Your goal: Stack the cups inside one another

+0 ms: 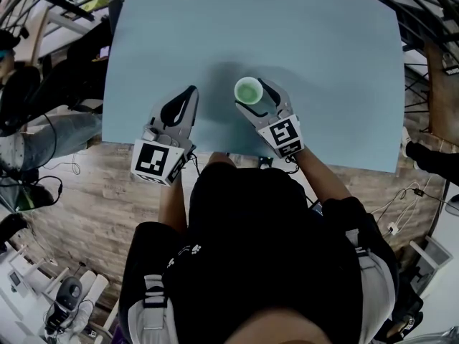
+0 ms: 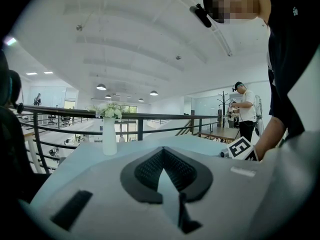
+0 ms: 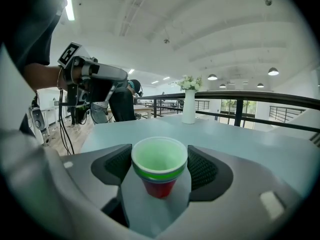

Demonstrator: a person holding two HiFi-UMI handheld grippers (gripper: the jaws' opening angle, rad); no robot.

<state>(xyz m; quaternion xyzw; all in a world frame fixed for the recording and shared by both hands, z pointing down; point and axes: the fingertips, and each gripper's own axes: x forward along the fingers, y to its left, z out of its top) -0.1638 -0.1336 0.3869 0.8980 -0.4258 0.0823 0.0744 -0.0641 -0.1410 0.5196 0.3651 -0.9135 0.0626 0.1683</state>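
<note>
Cups (image 3: pixel 159 166) stand nested between the jaws of the right gripper (image 1: pixel 252 92) near the middle of the table (image 1: pixel 330 63), a green cup (image 3: pixel 159 156) seated in a red cup (image 3: pixel 160 188). The ribbed pads (image 3: pixel 202 168) appear to press the green rim from both sides, so the gripper seems closed on the stack. The left gripper (image 1: pixel 190 92) rests just beside it, jaws together and holding nothing. A vase (image 2: pixel 109 134) stands well apart at the far edge. No loose cup shows on the table, so the stacking looks about finished. To end the step well, the grip should stay light enough not to buckle the thin rim, the stack should sit upright and flat, and the jaws should part evenly before drawing straight back.
</note>
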